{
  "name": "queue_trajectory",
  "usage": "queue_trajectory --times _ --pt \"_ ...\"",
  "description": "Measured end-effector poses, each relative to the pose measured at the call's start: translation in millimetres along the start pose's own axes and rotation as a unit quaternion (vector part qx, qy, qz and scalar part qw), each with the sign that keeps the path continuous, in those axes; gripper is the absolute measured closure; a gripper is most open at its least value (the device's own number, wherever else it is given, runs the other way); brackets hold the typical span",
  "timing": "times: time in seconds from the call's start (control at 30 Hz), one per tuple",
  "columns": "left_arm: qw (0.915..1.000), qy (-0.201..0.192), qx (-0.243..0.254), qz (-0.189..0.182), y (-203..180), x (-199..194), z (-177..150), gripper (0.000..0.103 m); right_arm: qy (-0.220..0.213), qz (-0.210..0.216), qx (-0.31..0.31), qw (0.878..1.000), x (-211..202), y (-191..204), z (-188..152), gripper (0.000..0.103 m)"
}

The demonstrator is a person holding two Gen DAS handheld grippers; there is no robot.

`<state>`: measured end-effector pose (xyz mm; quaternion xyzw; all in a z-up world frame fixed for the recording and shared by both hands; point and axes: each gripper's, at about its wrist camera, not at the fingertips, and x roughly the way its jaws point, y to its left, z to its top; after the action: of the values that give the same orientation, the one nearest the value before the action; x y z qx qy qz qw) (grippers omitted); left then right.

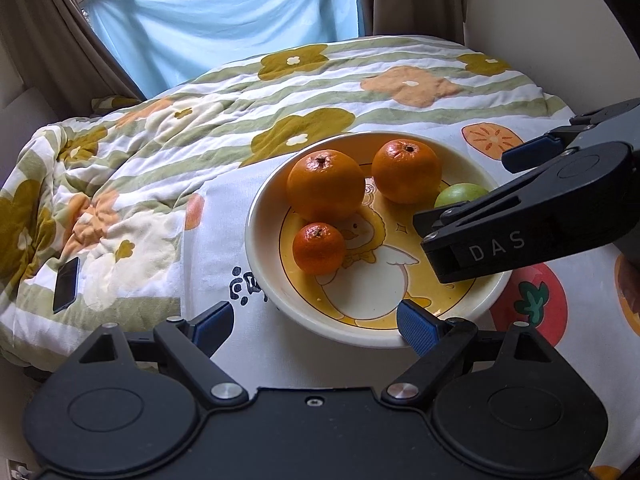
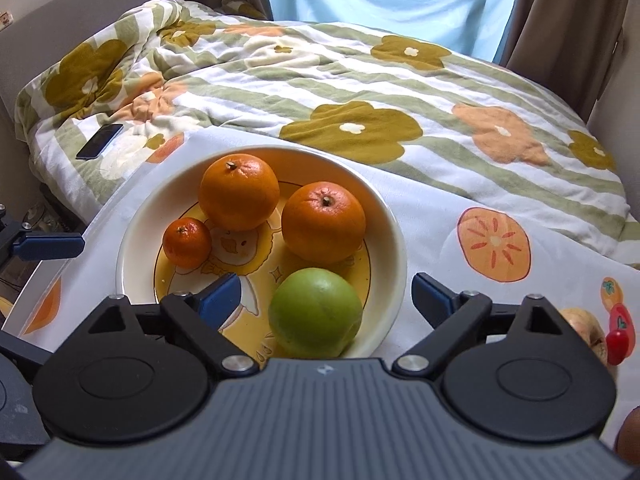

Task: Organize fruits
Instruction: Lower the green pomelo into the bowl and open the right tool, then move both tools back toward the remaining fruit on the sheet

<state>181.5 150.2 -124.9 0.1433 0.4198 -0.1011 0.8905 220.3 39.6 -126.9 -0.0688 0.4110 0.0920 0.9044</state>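
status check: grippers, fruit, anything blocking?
Left gripper open, empty. Right gripper open, straddling green fruit in bowl. Three oranges alongside. Nothing blocking.

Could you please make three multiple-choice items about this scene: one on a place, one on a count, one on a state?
1. Where does the green fruit lie?
A. in the bowl
B. on the quilt
C. beside the phone

2. How many orange fruits are in the bowl?
A. one
B. three
C. five

3. What is the state of the right claw?
A. shut on a fruit
B. shut on nothing
C. open

Answers:
1 A, it rests against the bowl's near wall.
2 B, two large oranges and one small orange show.
3 C, its blue pads stand apart, clear of the green fruit.
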Motion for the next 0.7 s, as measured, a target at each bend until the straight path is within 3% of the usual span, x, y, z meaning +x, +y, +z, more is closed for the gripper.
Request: queue_trajectory --times 0.37,0.7 --pt "1.0 -0.001 -0.006 -0.005 -8.3 -11.5 0.5 0.011 -0.005 0.011 0.014 1.0 -24.4 -6.3 -4.8 0.0" --pt "0.9989 -0.019 -0.031 0.028 -28.7 -42.8 2.9 0.011 -0.021 0.038 0.018 0.999 -62.3 -25.0 -15.1 0.0"
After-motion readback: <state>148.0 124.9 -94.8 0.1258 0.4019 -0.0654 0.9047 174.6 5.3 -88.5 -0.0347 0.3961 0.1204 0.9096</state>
